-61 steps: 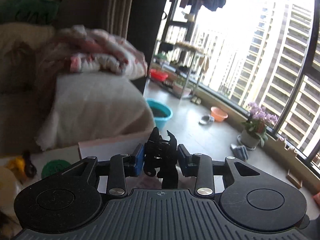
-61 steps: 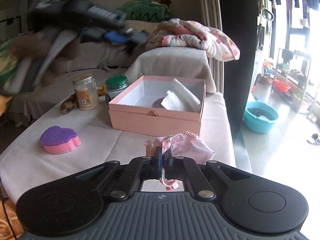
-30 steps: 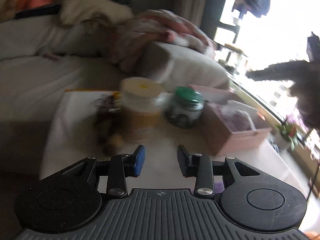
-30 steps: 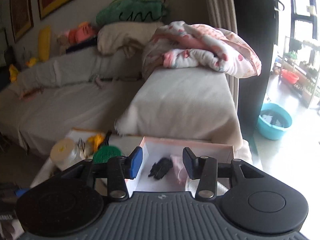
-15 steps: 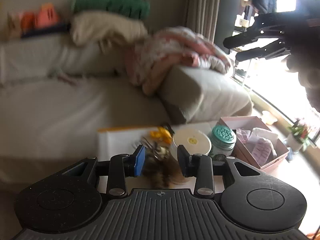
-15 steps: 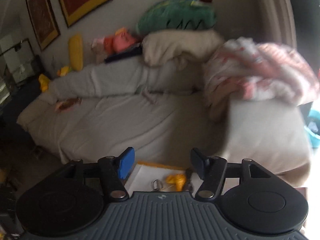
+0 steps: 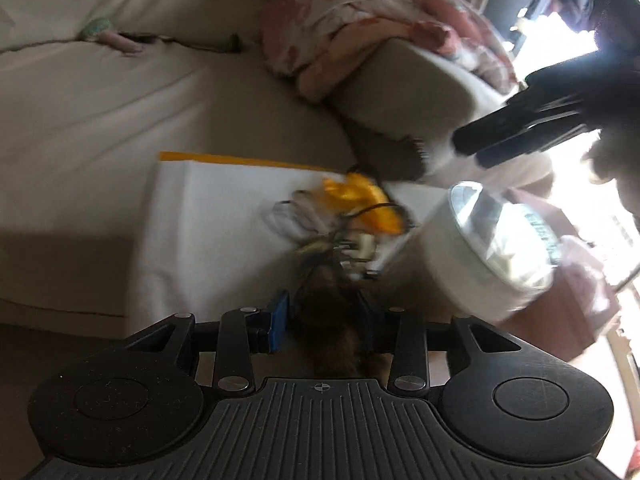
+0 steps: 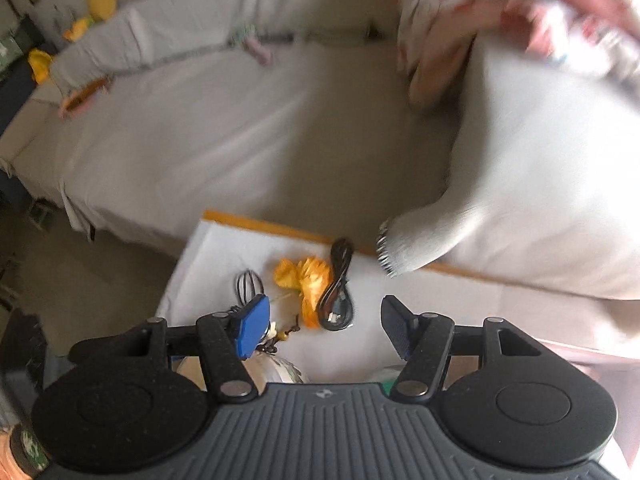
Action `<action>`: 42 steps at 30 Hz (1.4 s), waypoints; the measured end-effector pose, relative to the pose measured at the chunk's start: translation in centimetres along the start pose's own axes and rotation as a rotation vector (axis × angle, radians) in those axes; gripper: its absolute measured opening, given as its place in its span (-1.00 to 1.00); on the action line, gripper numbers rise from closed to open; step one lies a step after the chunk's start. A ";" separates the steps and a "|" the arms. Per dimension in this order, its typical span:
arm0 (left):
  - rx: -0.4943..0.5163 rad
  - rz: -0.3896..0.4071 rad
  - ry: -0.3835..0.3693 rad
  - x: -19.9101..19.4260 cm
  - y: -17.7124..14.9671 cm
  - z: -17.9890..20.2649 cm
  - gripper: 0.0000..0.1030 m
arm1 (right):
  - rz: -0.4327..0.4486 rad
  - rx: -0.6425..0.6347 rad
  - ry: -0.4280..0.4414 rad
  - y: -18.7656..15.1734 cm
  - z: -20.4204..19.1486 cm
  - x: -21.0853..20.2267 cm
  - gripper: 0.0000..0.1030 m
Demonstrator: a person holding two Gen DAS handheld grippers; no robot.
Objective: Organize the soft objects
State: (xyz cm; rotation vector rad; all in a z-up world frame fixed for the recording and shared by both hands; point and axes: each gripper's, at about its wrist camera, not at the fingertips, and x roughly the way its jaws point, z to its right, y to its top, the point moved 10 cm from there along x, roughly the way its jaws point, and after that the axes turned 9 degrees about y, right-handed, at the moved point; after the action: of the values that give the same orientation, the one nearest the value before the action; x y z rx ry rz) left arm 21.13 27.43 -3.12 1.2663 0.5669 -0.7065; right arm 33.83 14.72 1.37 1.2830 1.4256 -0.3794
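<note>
My left gripper is low over the white-covered table, its jaws around a brown furry soft thing but still apart, so it counts as open. Beyond it lie a yellow cloth flower and thin cords. My right gripper is open and empty above the table, over the yellow flower and a coiled black cable. It also shows as a dark shape at the upper right of the left wrist view. The pink box is at the right, blurred.
A white-lidded jar and a green-lidded jar stand right of my left gripper. A grey-covered sofa runs behind the table, with a pink floral blanket on its armrest. Bright window at the far right.
My left gripper has dropped toward the table and come around the brown furry thing. My right gripper has tilted down from the sofa to look onto the table's far end.
</note>
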 end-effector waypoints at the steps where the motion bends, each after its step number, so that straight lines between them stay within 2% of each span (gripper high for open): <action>1: -0.006 0.006 0.030 0.1 0.0 -0.6 -0.10 | -0.023 -0.012 -0.005 0.4 0.1 1.4 0.21; 3: -0.014 0.028 0.101 -0.3 0.3 -2.2 -0.10 | -0.051 -0.007 -0.033 1.0 0.8 3.7 0.21; 6: -0.018 0.067 0.189 -1.4 0.7 -4.3 -0.20 | -0.090 0.041 -0.015 1.3 1.3 6.2 0.19; 8: -0.050 0.099 0.162 -2.3 1.1 -5.0 -0.20 | -0.107 0.065 -0.009 1.5 1.5 7.3 0.18; 11: -0.061 0.158 0.047 -4.1 1.8 -4.2 -0.20 | -0.095 0.070 -0.036 1.5 1.7 7.3 0.13; 13: -0.012 0.162 -0.015 -4.6 1.8 -2.8 -0.20 | -0.074 0.016 -0.028 1.6 0.9 6.4 0.13; 15: 0.047 0.140 -0.044 -4.2 1.6 -1.1 -0.20 | -0.065 -0.004 -0.009 1.5 0.2 5.3 0.13; 18: 0.109 0.103 -0.023 -2.3 1.4 0.8 -0.20 | -0.057 -0.021 0.018 0.8 -0.6 3.6 0.13; 22: 0.150 0.028 0.066 0.3 0.4 1.2 -0.19 | 0.020 -0.119 0.006 -0.9 -1.6 0.0 0.13; 24: 0.130 0.006 0.063 1.3 0.2 1.1 -0.11 | 0.062 -0.196 -0.013 -1.5 -2.4 -1.8 0.13; 26: 0.113 0.019 0.056 1.5 0.5 1.1 -0.16 | 0.080 -0.247 -0.025 -1.7 -3.3 -2.9 0.13; 30: 0.021 0.001 0.042 1.9 0.9 0.6 -0.17 | 0.092 -0.249 0.017 -2.0 -4.8 -4.2 0.13; 33: 0.021 0.011 0.027 1.8 0.9 0.4 -0.16 | 0.127 -0.287 0.002 -2.3 -5.5 -5.3 0.13; 35: -0.017 0.010 0.029 2.0 1.0 0.0 -0.54 | 0.140 -0.317 -0.022 -2.5 -6.0 -5.6 0.12; 36: -0.050 0.009 0.013 1.9 1.0 -0.2 -0.55 | 0.146 -0.328 -0.033 -2.7 -6.2 -5.5 0.12; 38: -0.063 0.067 -0.013 0.3 0.8 -0.2 -0.61 | 0.153 -0.338 -0.036 -2.8 -6.5 -5.9 0.12; 40: -0.035 0.150 -0.014 -2.3 0.2 -0.2 -0.62 | 0.156 -0.334 -0.026 -2.9 -6.7 -6.3 0.08; 42: -0.049 0.216 -0.020 -5.1 -0.5 -0.8 -0.63 | 0.149 -0.330 -0.013 -3.0 -6.9 -6.6 0.07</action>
State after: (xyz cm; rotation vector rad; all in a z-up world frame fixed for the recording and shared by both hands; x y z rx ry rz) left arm 17.34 28.94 0.11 1.2514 0.4207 -0.5214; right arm 26.40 16.05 7.98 1.1048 1.3091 -0.0485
